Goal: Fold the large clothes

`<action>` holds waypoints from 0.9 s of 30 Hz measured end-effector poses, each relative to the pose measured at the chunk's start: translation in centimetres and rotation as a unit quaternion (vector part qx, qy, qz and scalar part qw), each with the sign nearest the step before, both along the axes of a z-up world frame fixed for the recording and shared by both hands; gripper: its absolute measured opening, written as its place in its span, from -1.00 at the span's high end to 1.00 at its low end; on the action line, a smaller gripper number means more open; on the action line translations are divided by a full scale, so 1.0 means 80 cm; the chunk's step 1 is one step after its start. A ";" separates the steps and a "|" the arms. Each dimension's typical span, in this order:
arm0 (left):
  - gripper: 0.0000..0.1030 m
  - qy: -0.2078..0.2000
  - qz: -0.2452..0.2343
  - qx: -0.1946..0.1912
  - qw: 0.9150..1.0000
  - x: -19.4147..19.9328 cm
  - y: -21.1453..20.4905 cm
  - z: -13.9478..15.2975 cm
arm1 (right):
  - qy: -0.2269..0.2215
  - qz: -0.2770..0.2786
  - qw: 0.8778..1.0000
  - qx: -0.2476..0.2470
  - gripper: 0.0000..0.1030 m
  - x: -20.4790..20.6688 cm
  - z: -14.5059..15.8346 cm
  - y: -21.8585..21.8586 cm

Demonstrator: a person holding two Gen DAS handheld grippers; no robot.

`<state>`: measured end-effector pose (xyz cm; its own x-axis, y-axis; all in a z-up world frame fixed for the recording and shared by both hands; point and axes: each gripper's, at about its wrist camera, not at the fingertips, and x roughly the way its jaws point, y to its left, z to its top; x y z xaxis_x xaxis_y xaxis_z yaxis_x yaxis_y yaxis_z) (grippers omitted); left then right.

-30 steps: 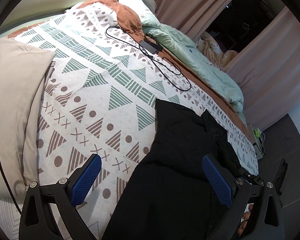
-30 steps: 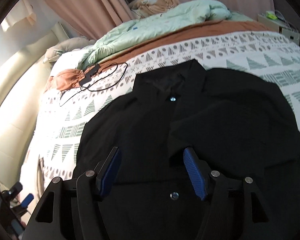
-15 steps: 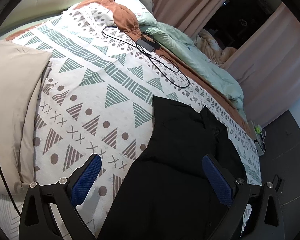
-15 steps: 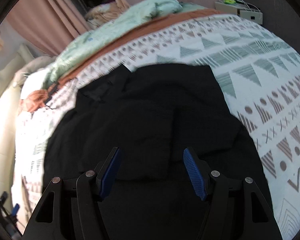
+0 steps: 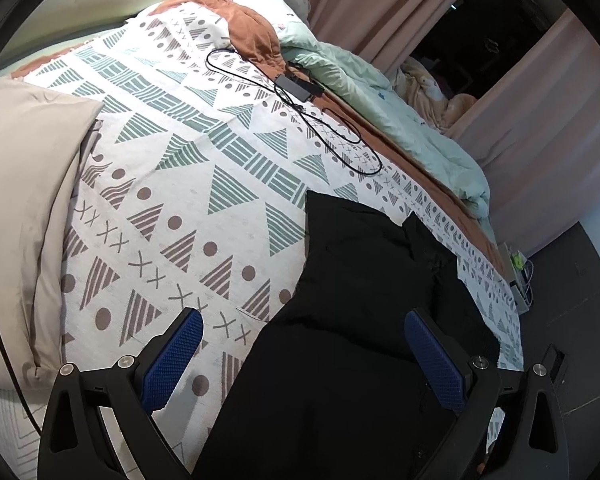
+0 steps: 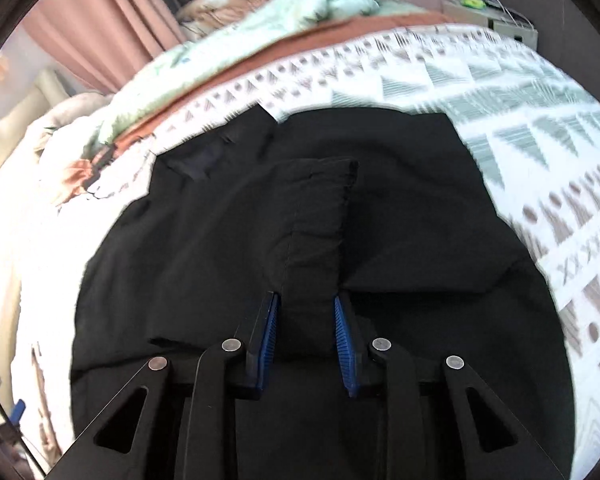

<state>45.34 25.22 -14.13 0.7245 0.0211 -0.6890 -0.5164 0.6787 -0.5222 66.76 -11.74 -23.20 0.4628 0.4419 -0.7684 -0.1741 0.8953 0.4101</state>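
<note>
Patterned bedspread (image 5: 228,184), one black shirt (image 6: 400,208), right hand-held gripper (image 6: 306,322) pinching it, left hand-held gripper (image 5: 300,356) spread wide

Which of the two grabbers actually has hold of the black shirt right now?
The right gripper: its blue fingers have closed on a raised fold of the black shirt. The left gripper has its fingers spread wide with nothing pinched between them.

Matt black cloth shirt (image 6: 380,220), textured blue fingers (image 5: 172,360)

Your shirt (image 5: 352,320) lies on the bed (image 5: 204,184), toward its right side in the left wrist view. Behind it sits a cable (image 5: 324,132) (with its adapter (image 5: 298,86)), a pillow (image 5: 24,184) far left.
</note>
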 end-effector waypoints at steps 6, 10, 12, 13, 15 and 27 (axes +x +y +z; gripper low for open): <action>-0.96 0.003 0.007 0.007 1.000 -0.008 0.009 0.000 | -0.029 0.025 0.999 0.019 0.45 -0.015 0.050 0.027; -0.96 0.003 0.023 0.001 1.000 -0.018 0.024 -0.002 | -0.033 0.057 0.998 0.023 0.45 -0.029 0.064 0.066; -0.96 0.003 0.028 -0.001 1.000 -0.022 0.030 -0.003 | -0.035 0.073 0.996 0.024 0.45 -0.035 0.069 0.089; -0.96 0.003 0.029 -0.003 1.000 -0.024 0.032 -0.003 | -0.038 0.080 0.996 0.025 0.45 -0.037 0.071 0.100; -0.96 0.001 0.030 -0.005 1.000 -0.024 0.033 -0.003 | -0.047 0.089 0.995 0.020 0.45 -0.039 0.074 0.121; -0.96 0.004 0.040 -0.008 0.999 -0.034 0.048 -0.007 | -0.061 0.190 0.977 0.071 0.10 -0.078 0.081 0.234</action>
<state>42.59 29.08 -14.72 0.7149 0.0677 -0.6960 -0.5731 0.6269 -0.5277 60.50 7.01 -16.69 0.3287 0.6985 -0.6357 -0.5388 0.6915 0.4812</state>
